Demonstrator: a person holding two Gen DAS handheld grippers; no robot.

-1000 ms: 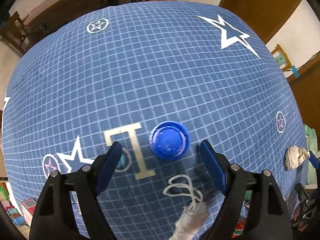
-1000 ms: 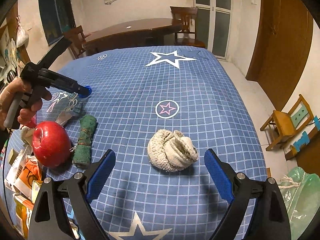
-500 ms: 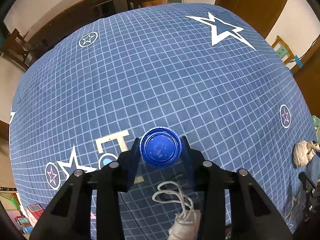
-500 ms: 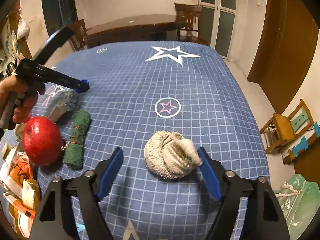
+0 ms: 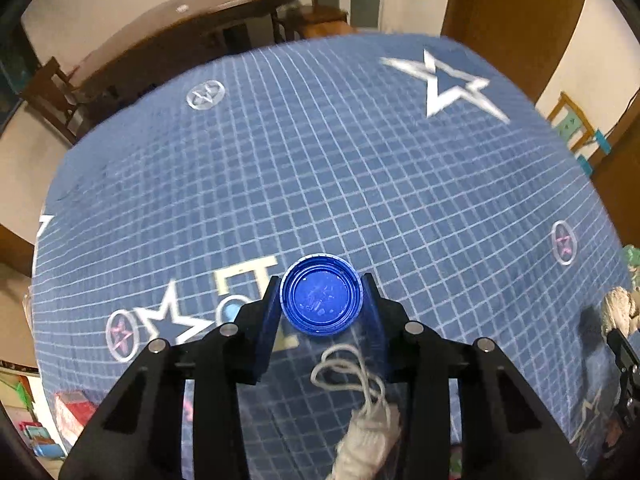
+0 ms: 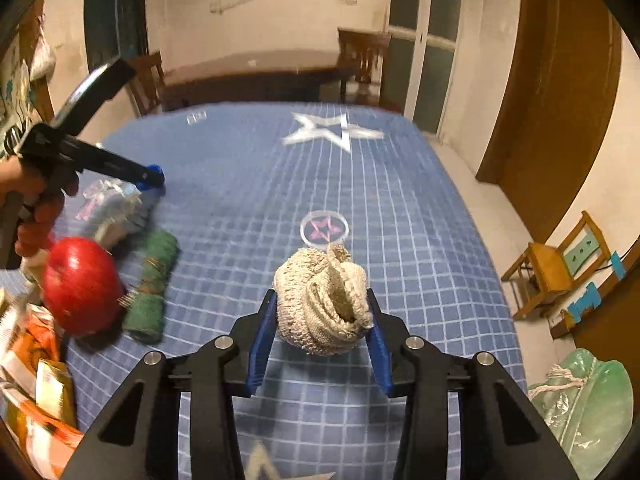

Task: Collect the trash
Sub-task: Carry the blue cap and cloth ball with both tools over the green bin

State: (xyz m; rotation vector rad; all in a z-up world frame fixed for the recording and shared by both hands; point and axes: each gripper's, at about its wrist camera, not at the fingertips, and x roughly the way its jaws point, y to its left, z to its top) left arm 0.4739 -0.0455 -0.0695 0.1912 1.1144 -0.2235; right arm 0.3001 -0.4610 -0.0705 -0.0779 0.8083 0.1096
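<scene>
In the right wrist view, a red apple (image 6: 82, 285) lies at the left beside a rolled green cloth (image 6: 154, 286) on the blue checked tabletop (image 6: 400, 208). The left gripper (image 5: 322, 300) has its jaws clamped on a blue bottle cap (image 5: 322, 300). The right gripper (image 6: 322, 320) has just been closing; its jaws pinch a balled beige rag (image 6: 322, 300) on the tabletop.

Both tools share one build: the left gripper (image 5: 322, 306) and the right gripper (image 6: 320, 334) are matte black plastic linkages with angular arms and triangular cut-outs. Round silver screw heads mark each pivot. Next to those screws, toward the tips, the fingers (image 6: 262, 338) carry ribbed blue pads.
</scene>
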